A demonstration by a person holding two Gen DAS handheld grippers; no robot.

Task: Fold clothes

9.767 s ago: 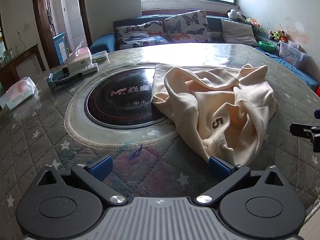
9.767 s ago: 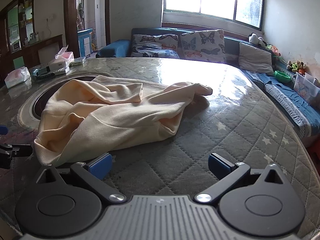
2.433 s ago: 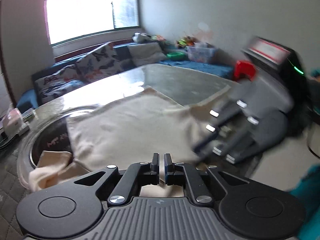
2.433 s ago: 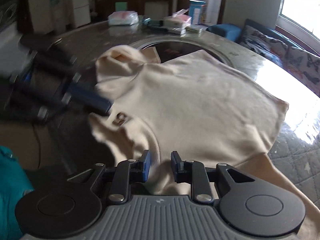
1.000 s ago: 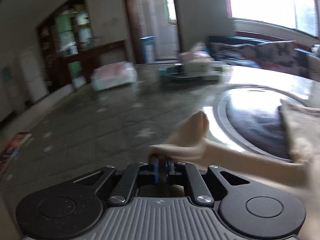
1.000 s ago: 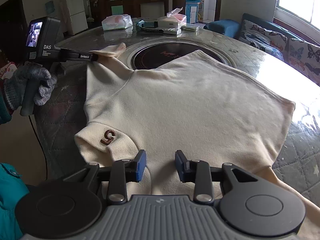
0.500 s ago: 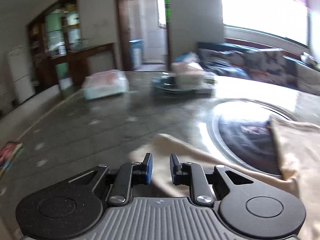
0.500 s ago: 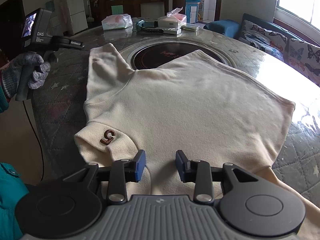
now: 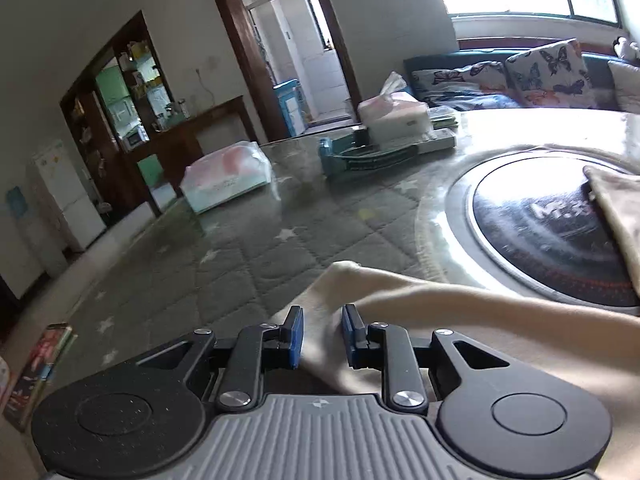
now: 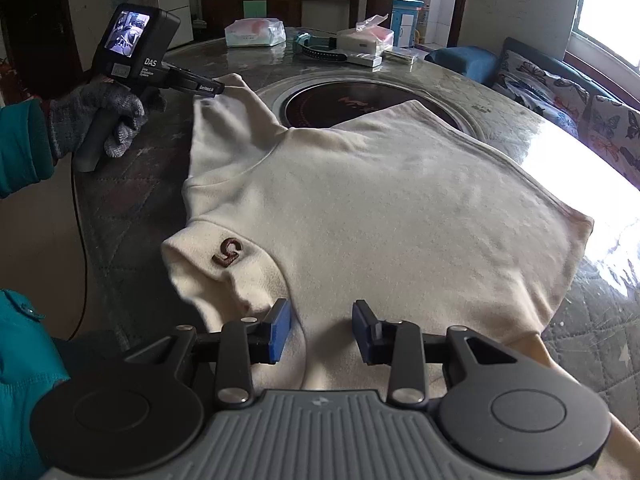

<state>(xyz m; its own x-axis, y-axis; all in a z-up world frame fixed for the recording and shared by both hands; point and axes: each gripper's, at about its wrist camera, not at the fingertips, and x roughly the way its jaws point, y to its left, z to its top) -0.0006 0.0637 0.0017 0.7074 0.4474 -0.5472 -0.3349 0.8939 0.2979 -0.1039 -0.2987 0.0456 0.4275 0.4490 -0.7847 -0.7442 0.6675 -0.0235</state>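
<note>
Cloth is what fills the round table (image 10: 472, 92) from where I stand: a cream sweatshirt (image 10: 400, 208) lies spread flat on the quilted, star-printed cover under the glass top, its far edge lapping over the black induction hob (image 10: 360, 104) sunk in the middle. A small brown "5" patch (image 10: 228, 251) sits on the collar at the near left. One sleeve (image 10: 224, 116) stretches away to the far left, toward the table's edge.

The left gripper (image 9: 322, 337), held in a grey-gloved hand (image 10: 108, 116), is at the end of that sleeve. Its blue pads stand narrowly apart with sleeve cloth (image 9: 400, 300) lying between them, and they are not pinching it. The right gripper (image 10: 322, 334) hovers low over the near shoulder area of the garment, just right of the collar, with its jaws spread somewhat wider and nothing caught in them.

On the far side of the table sit a soft pack of tissues (image 9: 226, 182), a white tissue box (image 9: 394, 114) and a teal-and-black device (image 9: 360, 154) beside it. Beyond is a blue sofa with butterfly cushions (image 9: 540, 72) under a bright window.
</note>
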